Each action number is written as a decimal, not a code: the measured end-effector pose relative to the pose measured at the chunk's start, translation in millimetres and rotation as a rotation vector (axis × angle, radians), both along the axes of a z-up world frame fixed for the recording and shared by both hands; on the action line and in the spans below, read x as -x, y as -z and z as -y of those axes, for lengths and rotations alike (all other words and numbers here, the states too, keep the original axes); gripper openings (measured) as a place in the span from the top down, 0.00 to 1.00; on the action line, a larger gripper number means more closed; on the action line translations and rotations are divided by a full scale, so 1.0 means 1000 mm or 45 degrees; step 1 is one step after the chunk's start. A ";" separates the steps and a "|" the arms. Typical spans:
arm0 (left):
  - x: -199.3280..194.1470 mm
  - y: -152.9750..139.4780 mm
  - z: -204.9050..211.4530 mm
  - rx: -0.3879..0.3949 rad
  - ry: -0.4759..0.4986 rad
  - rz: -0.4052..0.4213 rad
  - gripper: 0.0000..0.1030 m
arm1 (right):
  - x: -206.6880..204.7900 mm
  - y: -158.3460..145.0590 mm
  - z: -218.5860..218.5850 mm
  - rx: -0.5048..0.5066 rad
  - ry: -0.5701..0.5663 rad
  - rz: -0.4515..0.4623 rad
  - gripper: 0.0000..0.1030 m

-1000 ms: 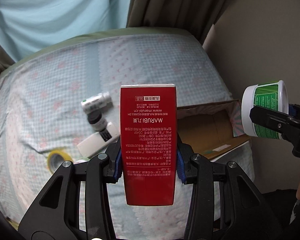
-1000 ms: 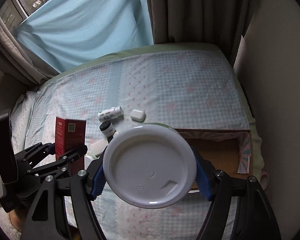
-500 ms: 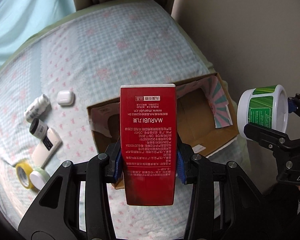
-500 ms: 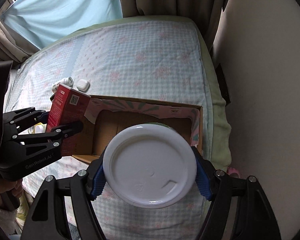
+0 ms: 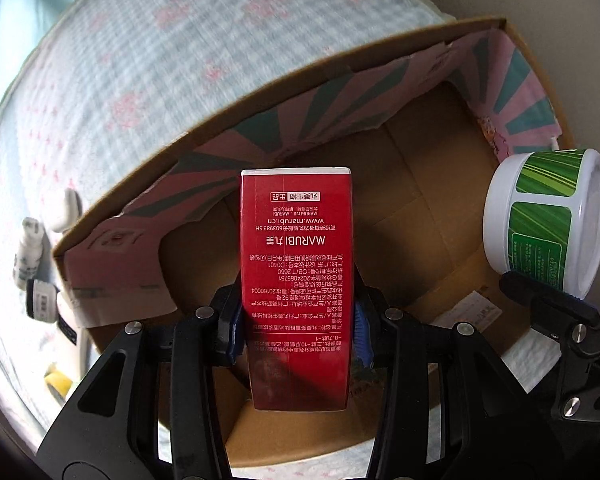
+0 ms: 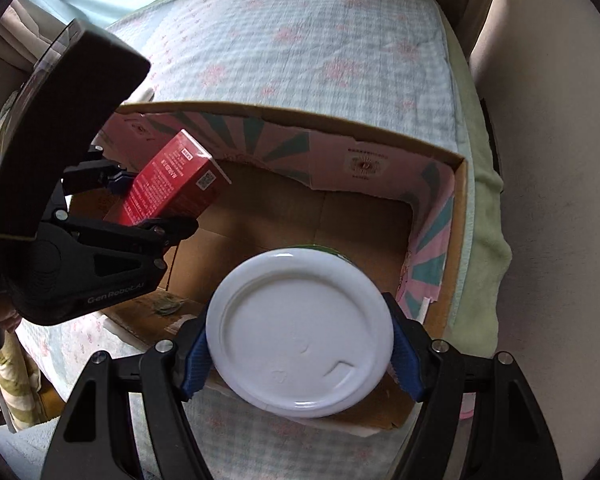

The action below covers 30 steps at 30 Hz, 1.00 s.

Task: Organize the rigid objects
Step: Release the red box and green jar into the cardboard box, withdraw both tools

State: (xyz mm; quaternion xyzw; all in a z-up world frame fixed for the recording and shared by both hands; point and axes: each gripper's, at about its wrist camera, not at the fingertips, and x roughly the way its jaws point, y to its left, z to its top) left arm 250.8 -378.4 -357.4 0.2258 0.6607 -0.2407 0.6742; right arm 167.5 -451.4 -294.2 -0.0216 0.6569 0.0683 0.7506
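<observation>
My left gripper (image 5: 296,328) is shut on a red carton (image 5: 296,280) and holds it over the left part of an open cardboard box (image 5: 420,208). The carton also shows in the right wrist view (image 6: 172,184), tilted above the box floor. My right gripper (image 6: 300,344) is shut on a white tub with a green label (image 6: 300,332), lid toward the camera, over the box (image 6: 360,216) near its right side. The tub shows at the right edge of the left wrist view (image 5: 548,220).
The box lies on a bed with a pale checked cover (image 6: 300,48). Left of the box lie small white bottles (image 5: 28,252), a white earbud case (image 5: 66,208) and a yellow tape roll (image 5: 58,380). A wall (image 6: 560,160) runs along the bed's right side.
Both grippers have moved from the loose items toward the box and lower; they now hang over its inside. Both still hold their objects.
</observation>
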 end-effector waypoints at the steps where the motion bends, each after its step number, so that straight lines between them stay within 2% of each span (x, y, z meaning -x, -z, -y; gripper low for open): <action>1: 0.001 0.005 0.001 -0.005 0.013 -0.008 0.63 | 0.000 0.006 0.000 -0.003 -0.001 -0.004 0.32; 6: 0.007 0.021 0.002 -0.048 0.063 0.002 0.63 | 0.000 0.021 0.001 -0.052 -0.002 0.003 0.32; 10: 0.008 0.018 0.005 -0.043 0.109 0.045 0.62 | -0.004 0.023 -0.002 -0.072 -0.027 0.044 0.32; 11: 0.009 0.014 0.006 -0.042 0.125 0.061 0.45 | -0.004 0.025 -0.003 -0.055 -0.031 0.045 0.31; 12: 0.011 0.010 0.005 -0.035 0.136 0.080 0.03 | -0.004 0.026 -0.004 -0.036 -0.037 0.056 0.18; 13: 0.010 0.006 0.004 -0.081 0.144 0.148 0.01 | -0.003 0.024 -0.005 -0.022 -0.054 0.083 0.07; 14: 0.010 0.003 0.000 -0.078 0.153 0.157 0.00 | -0.001 0.019 -0.004 -0.009 -0.065 0.121 0.00; 16: 0.006 -0.002 -0.009 -0.017 0.116 0.087 0.00 | 0.007 0.008 -0.002 -0.034 -0.093 0.180 0.00; 17: 0.005 -0.004 -0.013 -0.019 0.098 0.090 0.00 | 0.011 0.003 -0.003 -0.010 -0.100 0.197 0.00; 21: 0.006 -0.019 -0.021 -0.003 0.079 0.107 0.00 | 0.023 -0.003 -0.007 0.040 -0.116 0.152 0.00; 25: 0.014 -0.039 -0.024 0.008 0.079 0.133 0.00 | 0.029 -0.013 -0.004 0.044 -0.059 0.118 0.00; 30: 0.019 -0.067 -0.032 0.023 0.069 0.165 0.00 | 0.025 -0.033 0.005 0.040 -0.018 0.155 0.00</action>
